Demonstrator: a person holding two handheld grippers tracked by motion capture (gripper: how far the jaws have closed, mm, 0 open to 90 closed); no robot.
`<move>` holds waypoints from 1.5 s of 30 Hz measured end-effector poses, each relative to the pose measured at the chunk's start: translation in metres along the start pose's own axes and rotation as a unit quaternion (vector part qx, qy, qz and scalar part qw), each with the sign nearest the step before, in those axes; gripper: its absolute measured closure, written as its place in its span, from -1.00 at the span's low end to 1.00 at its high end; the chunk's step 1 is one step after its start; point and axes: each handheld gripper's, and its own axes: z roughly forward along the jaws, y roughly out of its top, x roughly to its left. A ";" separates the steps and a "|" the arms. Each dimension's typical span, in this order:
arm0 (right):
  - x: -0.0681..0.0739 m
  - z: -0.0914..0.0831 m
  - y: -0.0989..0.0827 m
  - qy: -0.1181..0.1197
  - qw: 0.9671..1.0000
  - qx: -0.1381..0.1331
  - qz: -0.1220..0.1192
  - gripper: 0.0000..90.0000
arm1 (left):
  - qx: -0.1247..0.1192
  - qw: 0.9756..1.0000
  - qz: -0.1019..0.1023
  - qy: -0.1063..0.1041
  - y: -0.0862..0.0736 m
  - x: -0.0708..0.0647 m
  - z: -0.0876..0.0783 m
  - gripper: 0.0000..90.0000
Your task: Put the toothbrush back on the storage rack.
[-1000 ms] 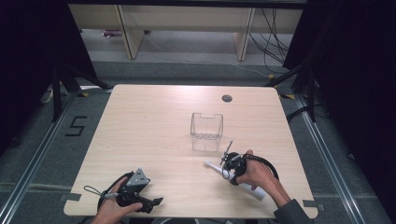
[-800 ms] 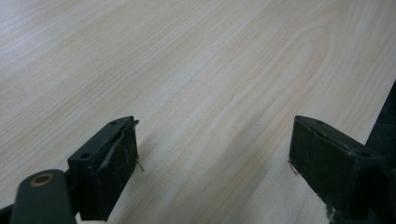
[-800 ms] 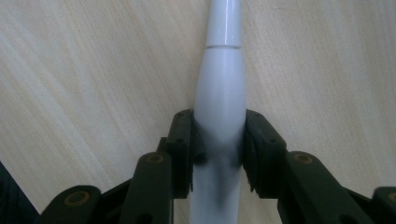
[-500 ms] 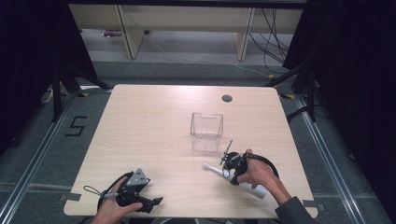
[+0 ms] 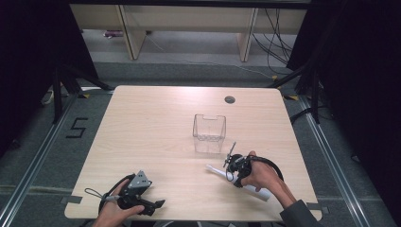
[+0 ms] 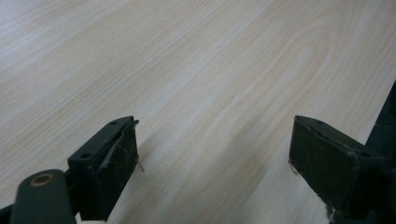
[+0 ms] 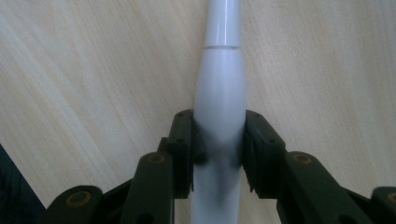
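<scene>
So far the one thing I can call done is the grip: my right gripper [image 7: 218, 135] has its two jaws pressed against either side of the white tube [image 7: 219, 93], a slim smooth object that swells at the middle and narrows past a seam toward its far tip. In the high view that white tube [image 5: 216, 171] lies flat on the table [image 5: 156, 132], at about five o'clock from the table's middle, its tip pointing toward ten o'clock and its back end running under my right hand [image 5: 259, 176]. From what I see it rests on the wood, so I judge the lift is not yet made.

What is left, as I read it, is to raise the tube and carry it to the clear container [image 5: 209, 133], which stands upright just past the tube's tip, at about eleven o'clock from my right gripper [image 5: 231, 166]. It looks empty, though its clear walls make that hard to swear to.

My left gripper [image 6: 215, 158] has its jaws spread wide with nothing but bare wood between them; it sits at about seven o'clock on the table [image 5: 141, 194], well apart from the work.
</scene>
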 end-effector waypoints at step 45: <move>-0.041 -0.075 -0.046 -0.041 0.946 -0.309 0.094 0.48 | 0.000 1.000 -0.001 0.003 0.000 0.000 0.000 -0.67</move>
